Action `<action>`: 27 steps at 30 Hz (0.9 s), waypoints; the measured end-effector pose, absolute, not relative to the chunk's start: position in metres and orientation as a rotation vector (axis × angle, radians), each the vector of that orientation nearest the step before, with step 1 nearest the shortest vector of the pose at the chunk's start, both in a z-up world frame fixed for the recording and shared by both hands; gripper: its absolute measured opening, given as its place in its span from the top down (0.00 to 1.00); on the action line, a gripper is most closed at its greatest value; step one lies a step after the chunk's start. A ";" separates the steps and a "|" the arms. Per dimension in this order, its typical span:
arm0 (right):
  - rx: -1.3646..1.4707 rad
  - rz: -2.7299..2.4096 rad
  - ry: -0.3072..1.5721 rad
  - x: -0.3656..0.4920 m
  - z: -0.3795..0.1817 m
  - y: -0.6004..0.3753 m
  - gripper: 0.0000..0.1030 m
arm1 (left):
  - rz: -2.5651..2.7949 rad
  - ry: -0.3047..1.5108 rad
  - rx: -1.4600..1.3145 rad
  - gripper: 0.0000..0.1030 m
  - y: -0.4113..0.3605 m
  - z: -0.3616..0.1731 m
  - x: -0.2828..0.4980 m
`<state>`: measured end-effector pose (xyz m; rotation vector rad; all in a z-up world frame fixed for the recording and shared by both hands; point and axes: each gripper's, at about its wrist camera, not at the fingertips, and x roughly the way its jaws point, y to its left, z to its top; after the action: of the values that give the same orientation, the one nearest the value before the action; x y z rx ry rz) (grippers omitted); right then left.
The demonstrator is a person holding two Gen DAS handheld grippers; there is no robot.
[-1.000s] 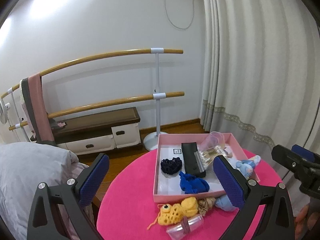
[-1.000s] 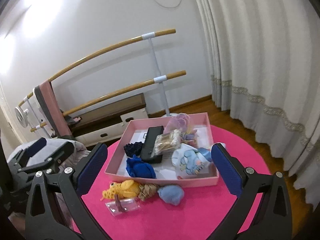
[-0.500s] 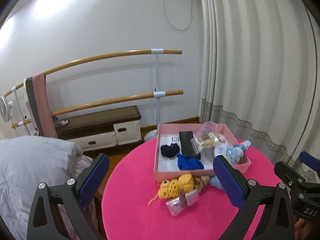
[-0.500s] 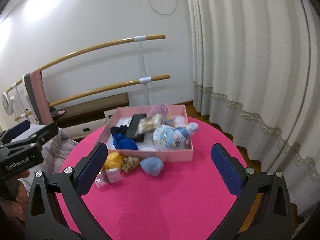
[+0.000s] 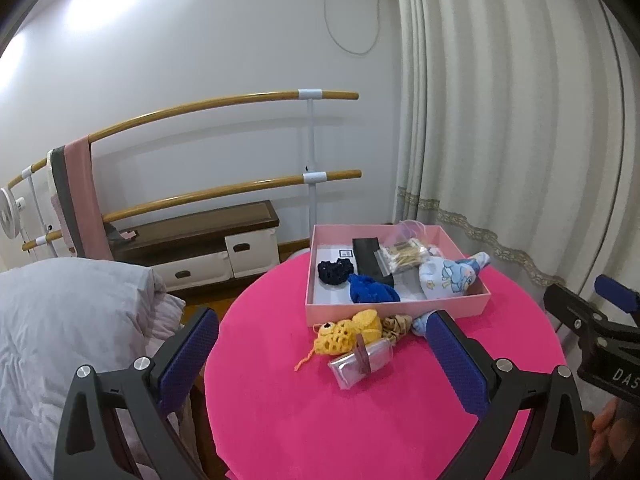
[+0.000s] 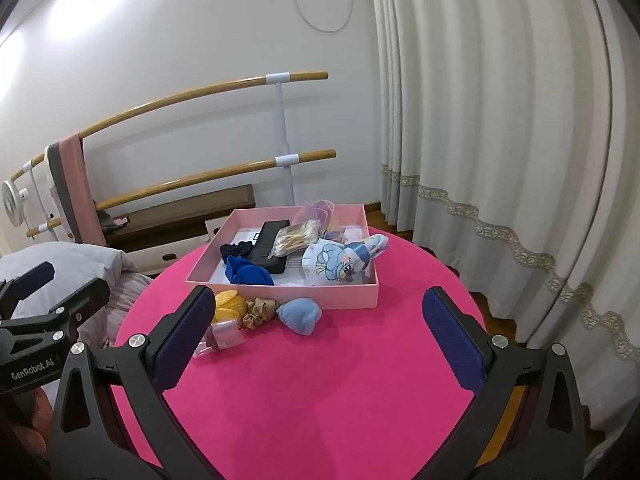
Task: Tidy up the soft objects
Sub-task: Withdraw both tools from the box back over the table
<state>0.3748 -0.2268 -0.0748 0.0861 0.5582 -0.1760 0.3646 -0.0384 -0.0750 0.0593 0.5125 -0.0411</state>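
Both grippers, left (image 5: 320, 360) and right (image 6: 320, 332), hover spread and empty over the pink table (image 6: 340, 392); the left one's body reads "GenRobot.AI". Ahead of them sits the pink box (image 6: 320, 294) of soft things, with a light blue pouch (image 6: 300, 314) just before it.

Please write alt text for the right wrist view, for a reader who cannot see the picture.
The open, empty right gripper hangs over a round pink table, where a pink box holds soft toys and pouches. In front of the box lie a light blue pouch, a beige scrunchie and a yellow crochet toy.
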 end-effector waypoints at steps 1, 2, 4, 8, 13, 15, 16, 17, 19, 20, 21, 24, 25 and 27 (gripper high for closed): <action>0.085 -0.176 0.557 0.373 -0.074 -0.226 0.00 | -0.040 0.510 0.057 0.00 -0.038 -0.075 0.362; 0.083 -0.176 0.555 0.372 -0.074 -0.225 0.00 | -0.038 0.509 0.053 0.00 -0.036 -0.074 0.359; 0.082 -0.174 0.554 0.370 -0.073 -0.224 0.00 | -0.036 0.510 0.042 0.00 -0.033 -0.073 0.355; 0.083 -0.175 0.554 0.371 -0.073 -0.224 0.00 | -0.027 0.506 0.033 0.00 -0.029 -0.072 0.350; 0.079 -0.174 0.551 0.370 -0.072 -0.222 0.00 | -0.025 0.505 0.026 0.00 -0.024 -0.070 0.345; 0.077 -0.172 0.549 0.368 -0.071 -0.221 0.00 | -0.024 0.505 0.024 0.00 -0.024 -0.070 0.344; 0.075 -0.172 0.549 0.368 -0.070 -0.220 0.00 | -0.025 0.505 0.022 0.00 -0.023 -0.070 0.343; 0.074 -0.172 0.550 0.368 -0.069 -0.220 0.00 | -0.025 0.505 0.020 0.00 -0.022 -0.070 0.342; 0.075 -0.170 0.550 0.368 -0.070 -0.219 0.00 | -0.023 0.507 0.018 0.00 -0.022 -0.071 0.343; 0.075 -0.170 0.552 0.368 -0.070 -0.220 0.00 | -0.023 0.509 0.017 0.00 -0.022 -0.072 0.343; 0.073 -0.173 0.554 0.369 -0.071 -0.220 0.00 | -0.022 0.513 0.018 0.00 -0.022 -0.073 0.345; 0.073 -0.175 0.567 0.371 -0.074 -0.221 0.00 | -0.022 0.534 0.019 0.00 -0.020 -0.079 0.350; 0.073 -0.177 0.572 0.372 -0.075 -0.222 0.00 | -0.023 0.543 0.019 0.00 -0.020 -0.082 0.351; 0.074 -0.179 0.586 0.375 -0.079 -0.225 0.00 | -0.027 0.564 0.021 0.00 -0.020 -0.088 0.355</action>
<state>0.3753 -0.2246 -0.0792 0.0741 0.5864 -0.1787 0.3554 -0.0200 -0.0882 0.0214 0.5636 -0.0266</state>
